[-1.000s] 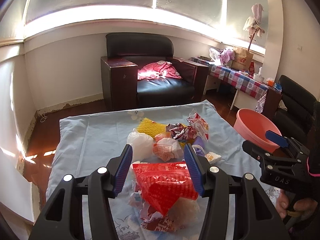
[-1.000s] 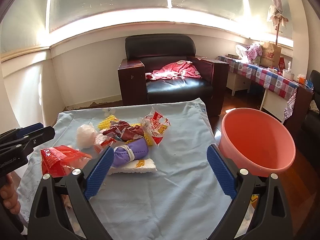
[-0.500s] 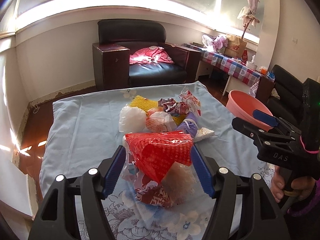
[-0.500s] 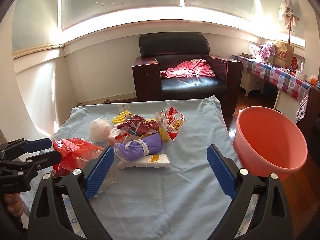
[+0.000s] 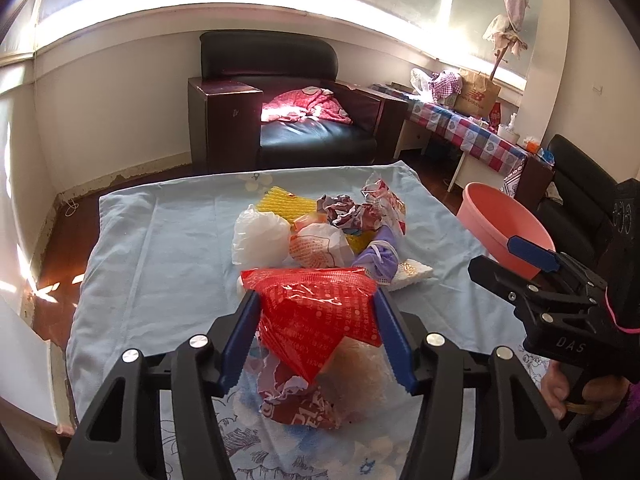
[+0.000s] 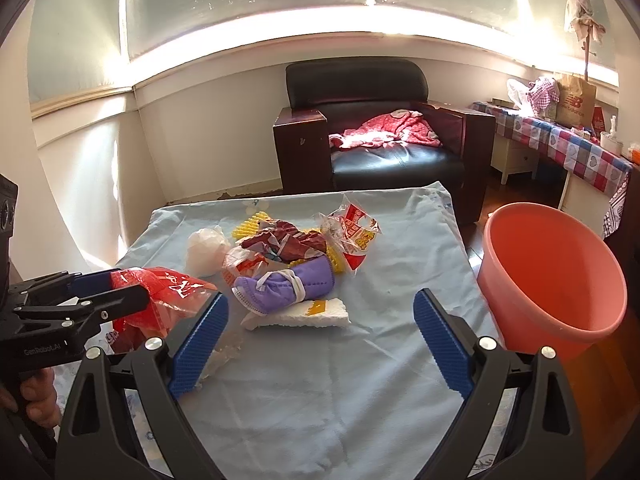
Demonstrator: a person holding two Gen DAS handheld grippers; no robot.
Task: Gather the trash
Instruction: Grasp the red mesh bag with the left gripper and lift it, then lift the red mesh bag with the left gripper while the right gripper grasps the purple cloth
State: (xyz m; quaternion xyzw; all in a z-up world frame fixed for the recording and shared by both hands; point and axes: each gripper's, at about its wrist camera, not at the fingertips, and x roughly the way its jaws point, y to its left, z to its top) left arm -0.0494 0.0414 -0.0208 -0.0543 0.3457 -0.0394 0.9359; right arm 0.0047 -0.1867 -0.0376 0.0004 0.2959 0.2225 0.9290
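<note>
So on the far left of the right wrist view you've got the left gripper [image 6: 120, 292] with its jaws pinched in on a red plastic bag [image 6: 168, 284], crinkly and shiny with little white print on it. In the left wrist view that same red plastic bag [image 5: 316, 316] sits squeezed between the two blue pads, and a clump of other wrappers hangs under it, some clear film and a dark red torn packet. It looks lifted a bit off the blue cloth [image 5: 168, 248] that covers the worktop, near the front edge.

Moving right, the main trash pile is in the middle of the cloth: a white plastic bag [image 6: 206, 246], a yellow foam net [image 6: 250, 226], a crumpled maroon wrapper [image 6: 288, 242], a purple face mask [image 6: 284, 286] with white ear loops lying on a white napkin [image 6: 300, 314], and a clear snack packet [image 6: 354, 232] with red and yellow print.

The right gripper [image 6: 320, 340] hovers low over bare cloth just in front of the napkin, jaws spread wide with nothing in them. In the left wrist view you can see the person's hand [image 5: 560, 392] wrapped round its handle.

Far right, a pink basin [image 6: 560, 276] sits just off the worktop's edge.
</note>
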